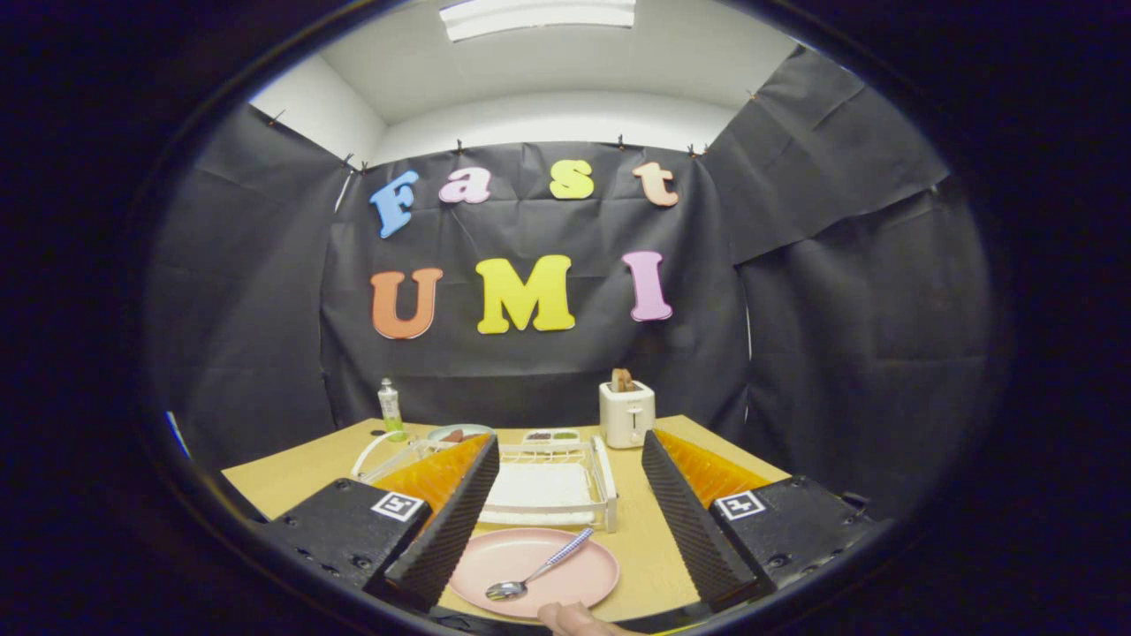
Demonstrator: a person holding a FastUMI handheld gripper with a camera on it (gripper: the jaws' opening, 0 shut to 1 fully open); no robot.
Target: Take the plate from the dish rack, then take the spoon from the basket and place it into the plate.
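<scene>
**Spoon rests on pink plate, fingers spread above**

While my two black ribbed fingers (477, 503) stand wide apart with nothing between them, the pink plate (583, 579) lies flat on the wooden table (292, 473), low in the gap between my fingertips and nearer the left one, whose tip covers part of its rim. My gripper (565, 521) grips nothing. The spoon (537, 574) lies on the plate, bowl toward me and its blue-and-white patterned handle pointing away and to the right, ending near the plate's far rim. Just below the plate, a fingertip of a person's hand (579, 620) shows at the table's near edge.

Just beyond the plate sits the white dish rack (605, 481), its near rail close to the plate's far rim; a flat white surface shows inside it. My left finger hides the rack's left part, where a white curved handle (367, 450) rises beside it. Farther back on the table stand a small bottle with a green base (390, 409), a pale bowl holding something brown (459, 433), and a small white tray with dark and green contents (551, 435). A white toaster (626, 413) with bread sticking out of its slot stands to the right of these, just past the tip of my right finger. Black cloth closes the booth behind the table.
</scene>
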